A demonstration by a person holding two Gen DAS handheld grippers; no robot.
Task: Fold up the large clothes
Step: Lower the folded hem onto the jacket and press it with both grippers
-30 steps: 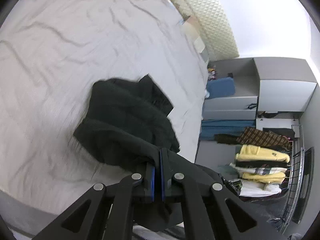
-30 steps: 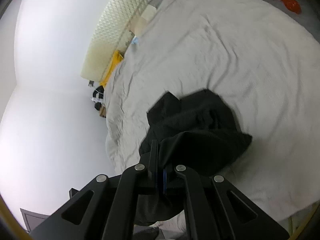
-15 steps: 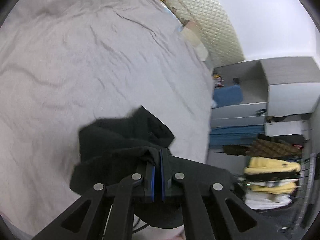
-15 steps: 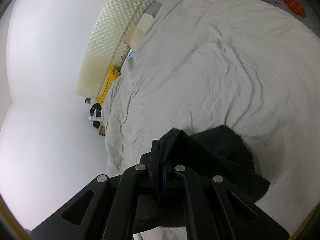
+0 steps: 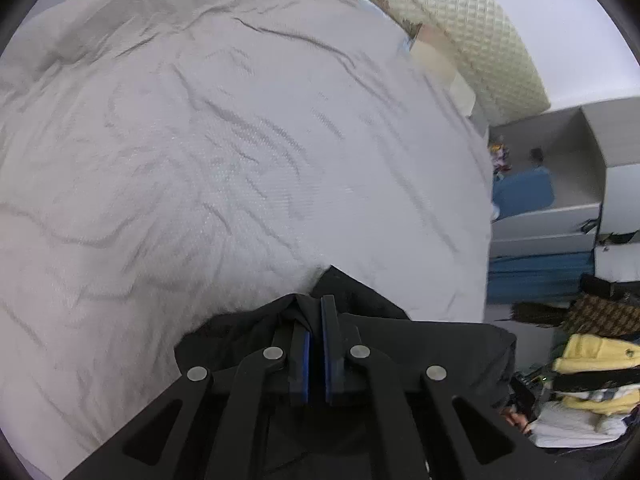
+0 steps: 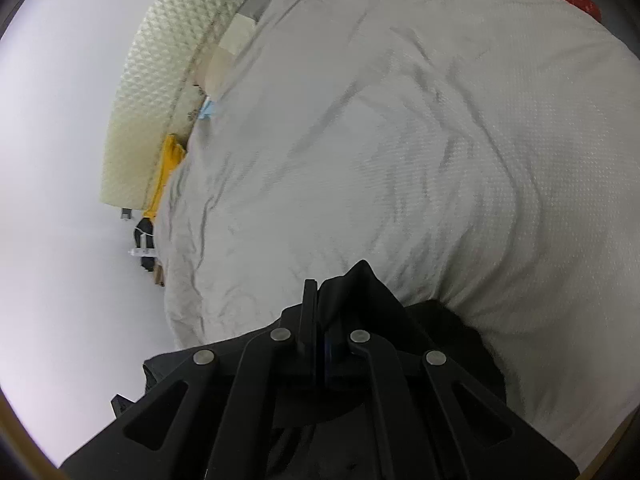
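Observation:
A large black garment [image 5: 360, 300] hangs from both grippers over the near edge of a bed with a wrinkled white cover [image 5: 240, 140]. My left gripper [image 5: 315, 312] is shut on a bunched edge of the cloth. My right gripper [image 6: 317, 292] is shut on another edge of the black garment [image 6: 360, 284]. Most of the garment drops below the grippers and is hidden behind their frames. Only small peaks of cloth show above the fingers.
A quilted cream headboard [image 5: 472, 20] stands at the far end of the bed, also in the right wrist view [image 6: 160, 72]. A yellow cloth [image 6: 166, 168] lies beside it. Grey shelves [image 5: 560, 184] and a stack of folded clothes [image 5: 588, 380] stand to the right.
Both grippers have lifted the black garment off the bed and pulled it back toward the near edge. The cloth that lay spread on the cover now hangs below the fingers.

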